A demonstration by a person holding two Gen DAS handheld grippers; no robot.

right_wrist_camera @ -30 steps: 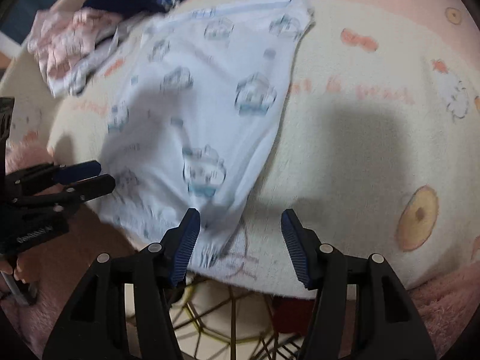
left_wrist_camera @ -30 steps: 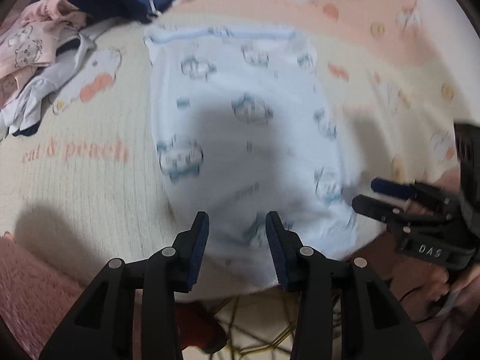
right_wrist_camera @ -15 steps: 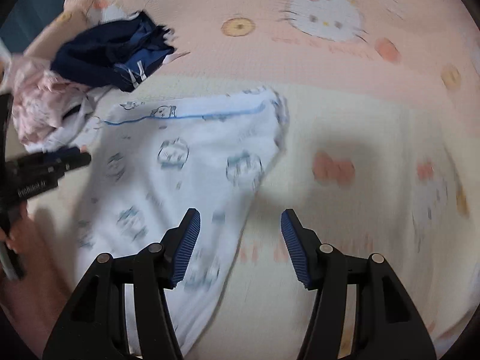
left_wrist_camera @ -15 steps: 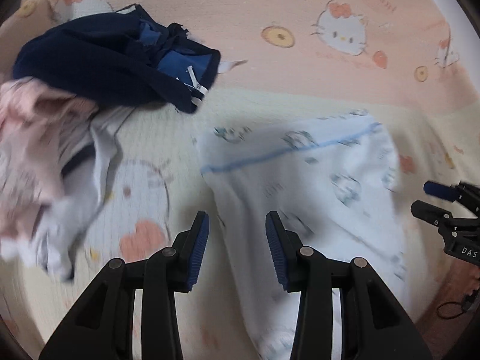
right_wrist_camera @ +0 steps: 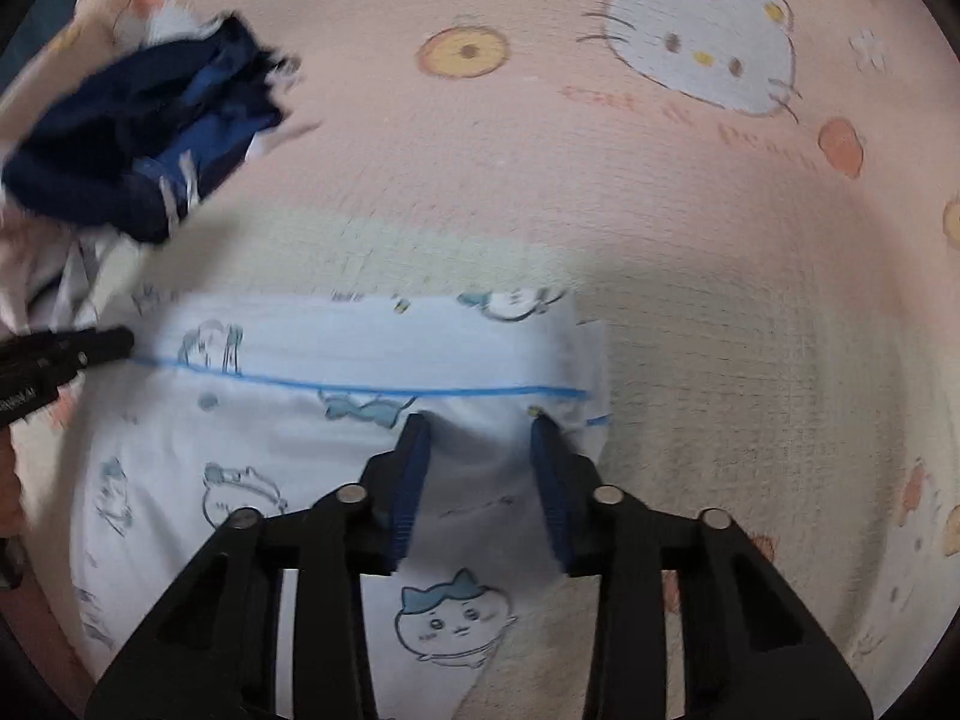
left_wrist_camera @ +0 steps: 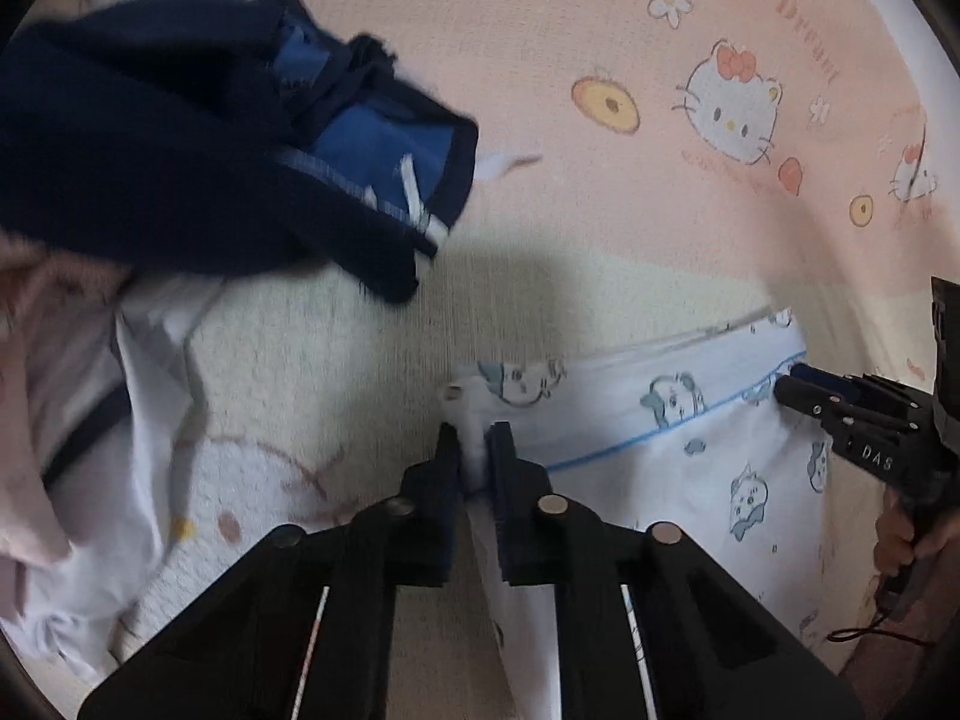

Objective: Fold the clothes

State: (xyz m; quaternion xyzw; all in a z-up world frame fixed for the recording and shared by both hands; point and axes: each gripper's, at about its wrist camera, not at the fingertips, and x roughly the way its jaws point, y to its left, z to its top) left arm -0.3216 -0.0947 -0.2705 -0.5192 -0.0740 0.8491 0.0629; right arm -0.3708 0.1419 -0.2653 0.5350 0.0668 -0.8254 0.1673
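A white garment (left_wrist_camera: 690,438) printed with small cartoon animals and a thin blue line lies flat on the Hello Kitty blanket (left_wrist_camera: 600,210). My left gripper (left_wrist_camera: 474,444) is shut on its far left corner, with a pinch of white cloth squeezed between the pads. At the far right corner of the same garment (right_wrist_camera: 300,420), my right gripper (right_wrist_camera: 478,420) has its jaws closing, and cloth lies bunched between them while a gap remains. Each gripper shows in the other's view: the right gripper (left_wrist_camera: 792,381) at the right edge, the left gripper (right_wrist_camera: 114,339) at the left edge.
A crumpled navy garment (left_wrist_camera: 150,168) lies just beyond the left corner. A pink garment (left_wrist_camera: 24,360) and a white and grey one (left_wrist_camera: 120,480) are piled at the left. A person's hand (left_wrist_camera: 900,534) holds the right gripper's handle.
Both grippers have moved from the garment's near end up to its far edge. The left jaws closed onto the corner, and the right jaws have narrowed around the cloth.
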